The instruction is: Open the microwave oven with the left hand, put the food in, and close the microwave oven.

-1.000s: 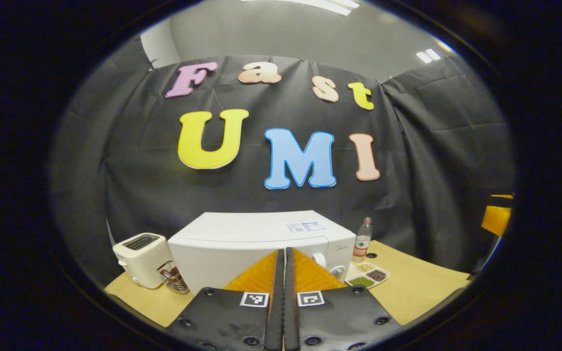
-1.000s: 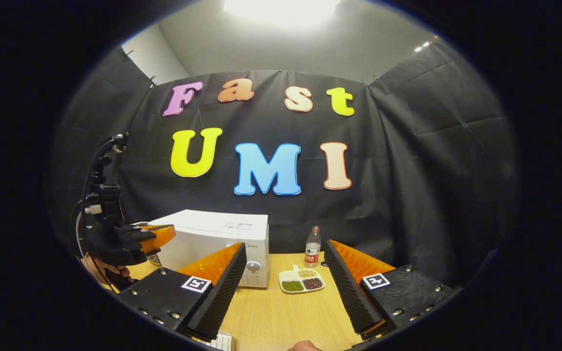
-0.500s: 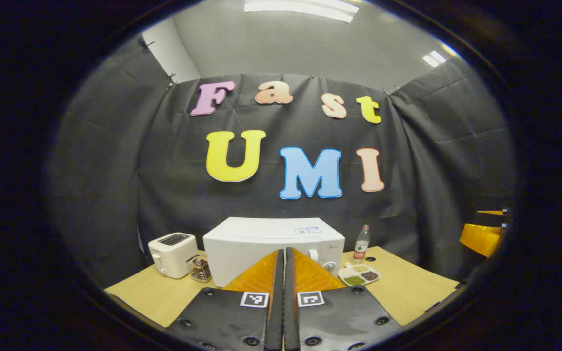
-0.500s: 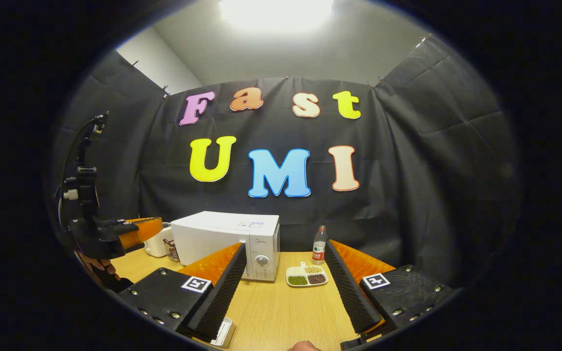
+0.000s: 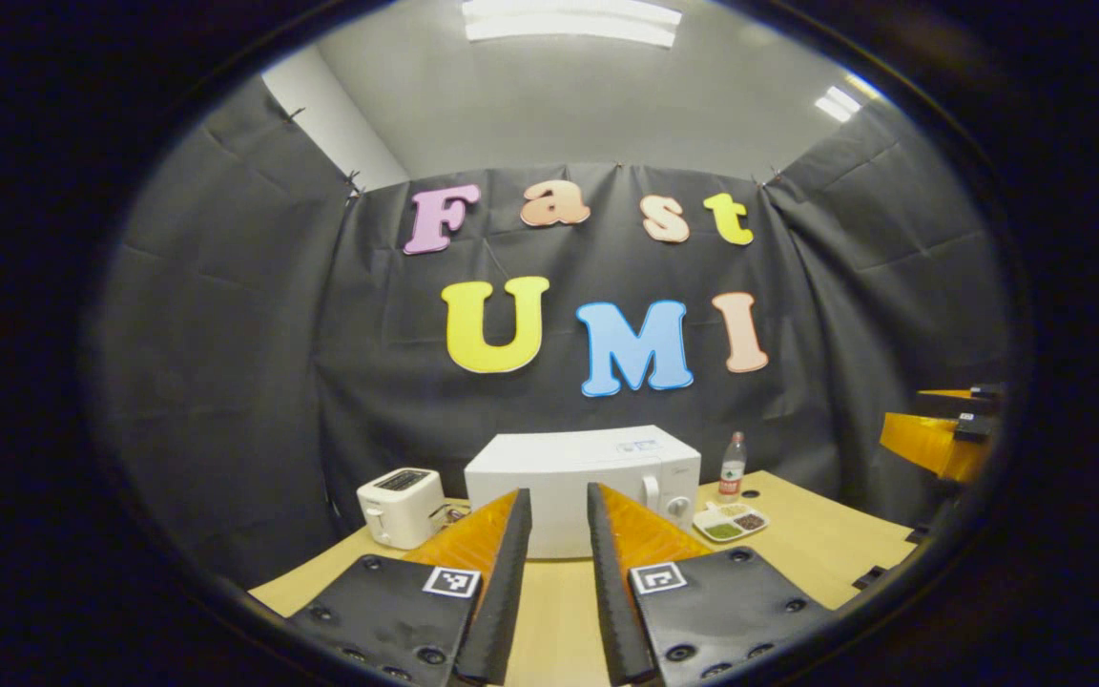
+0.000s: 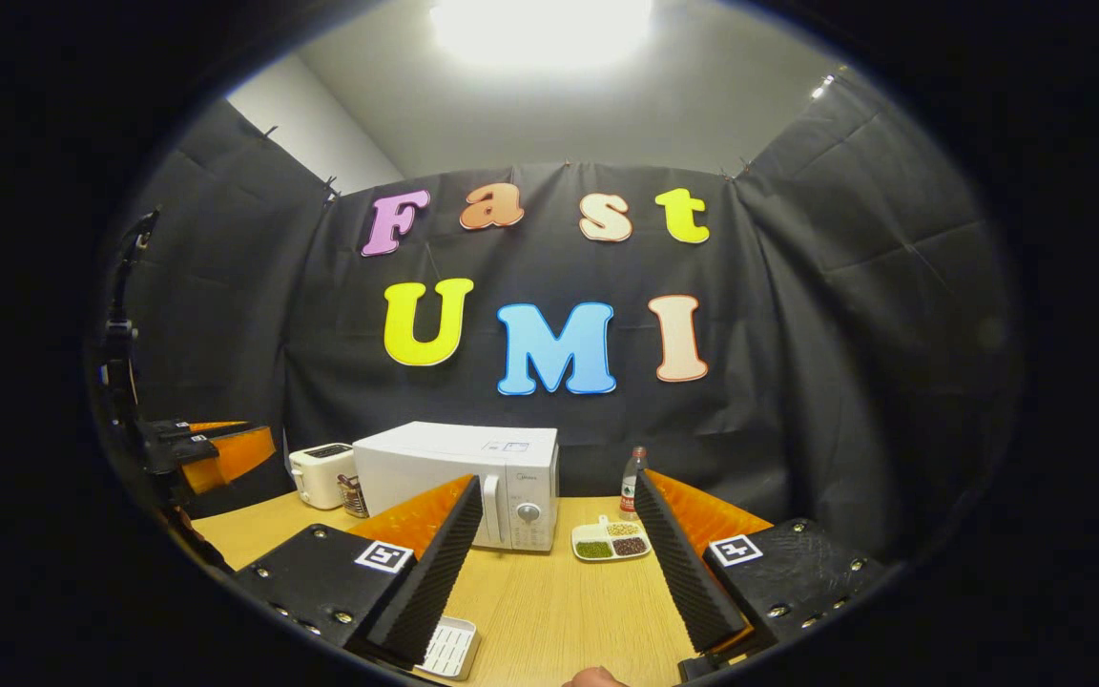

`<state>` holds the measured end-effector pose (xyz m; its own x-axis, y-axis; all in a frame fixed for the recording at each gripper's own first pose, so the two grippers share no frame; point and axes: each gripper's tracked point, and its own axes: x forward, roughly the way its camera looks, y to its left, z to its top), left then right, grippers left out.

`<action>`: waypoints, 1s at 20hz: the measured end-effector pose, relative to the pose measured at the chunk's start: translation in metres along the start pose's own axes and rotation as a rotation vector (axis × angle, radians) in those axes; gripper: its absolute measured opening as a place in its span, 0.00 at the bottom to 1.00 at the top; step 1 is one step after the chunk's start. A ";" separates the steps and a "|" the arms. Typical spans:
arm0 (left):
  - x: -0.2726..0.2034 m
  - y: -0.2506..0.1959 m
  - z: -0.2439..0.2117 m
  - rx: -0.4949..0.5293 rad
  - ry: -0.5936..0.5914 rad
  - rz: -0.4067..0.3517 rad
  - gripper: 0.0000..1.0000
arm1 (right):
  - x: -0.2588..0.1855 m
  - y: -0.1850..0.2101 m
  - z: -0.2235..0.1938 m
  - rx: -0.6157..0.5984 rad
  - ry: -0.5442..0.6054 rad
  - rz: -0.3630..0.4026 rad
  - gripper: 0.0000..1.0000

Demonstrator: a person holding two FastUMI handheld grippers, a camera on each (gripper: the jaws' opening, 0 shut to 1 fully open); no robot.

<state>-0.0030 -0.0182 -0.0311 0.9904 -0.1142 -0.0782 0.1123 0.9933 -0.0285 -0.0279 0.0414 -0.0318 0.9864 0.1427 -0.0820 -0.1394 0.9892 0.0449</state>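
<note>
The wooden table (image 6: 549,611) carries the white microwave (image 5: 569,477) toward its back edge, door shut, straight ahead of my left gripper (image 5: 557,582), whose fingers stand slightly parted and empty. The food tray (image 6: 611,545) lies just right of the microwave, between my right gripper's (image 6: 559,563) wide-spread fingers, well beyond them.

The white microwave (image 5: 580,487) is sitting shut on the table, its dials at the right, with the divided food tray (image 6: 611,542) lying just to its right.
</note>
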 end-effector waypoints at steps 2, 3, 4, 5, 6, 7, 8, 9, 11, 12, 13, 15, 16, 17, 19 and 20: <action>-0.010 0.012 -0.002 -0.007 0.012 0.008 0.44 | -0.001 0.006 -0.002 -0.008 0.003 -0.007 0.97; -0.017 0.017 0.000 -0.009 0.010 0.012 0.39 | 0.000 0.009 -0.005 -0.004 0.005 -0.011 0.97; -0.019 0.023 0.003 -0.007 -0.001 0.010 0.55 | 0.000 0.012 -0.005 0.001 0.005 -0.013 0.97; -0.022 0.028 0.007 -0.002 -0.016 0.015 0.71 | 0.000 0.016 -0.006 0.004 0.007 -0.015 0.97; -0.024 0.035 0.007 0.005 -0.029 0.024 0.87 | -0.001 0.019 -0.006 0.006 0.009 -0.016 0.97; -0.026 0.042 0.014 0.010 -0.041 0.037 0.93 | -0.002 0.023 -0.005 0.008 0.008 -0.015 0.97; -0.027 0.049 0.017 0.014 -0.055 0.051 1.00 | -0.002 0.027 -0.002 0.005 0.002 -0.014 0.97; -0.028 0.055 0.021 0.017 -0.068 0.066 1.00 | -0.003 0.028 0.001 -0.002 -0.007 -0.015 0.97; -0.030 0.062 0.024 0.015 -0.079 0.081 0.98 | -0.002 0.034 0.005 -0.019 -0.015 -0.009 0.97; -0.032 0.064 0.024 0.010 -0.082 0.082 0.99 | -0.002 0.037 0.006 -0.020 -0.016 -0.007 0.97; -0.033 0.066 0.025 0.009 -0.087 0.082 1.00 | -0.001 0.039 0.007 -0.018 -0.019 -0.005 0.97; -0.034 0.070 0.023 0.013 -0.087 0.085 1.00 | 0.000 0.041 0.010 -0.012 -0.024 -0.006 0.97; -0.035 0.072 0.022 0.014 -0.087 0.085 1.00 | 0.000 0.043 0.011 -0.013 -0.026 -0.008 0.97; -0.036 0.072 0.023 0.015 -0.088 0.083 1.00 | 0.000 0.045 0.012 -0.014 -0.029 -0.008 0.97; -0.036 0.073 0.021 0.013 -0.090 0.082 1.00 | 0.001 0.048 0.014 -0.015 -0.031 -0.007 0.97; -0.037 0.074 0.021 0.012 -0.091 0.083 1.00 | 0.001 0.050 0.015 -0.014 -0.033 -0.005 0.97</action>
<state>-0.0295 0.0601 -0.0092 0.9995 -0.0300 0.0114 0.0302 0.9994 -0.0138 -0.0326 0.0900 -0.0150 0.9894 0.1366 -0.0493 -0.1352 0.9903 0.0310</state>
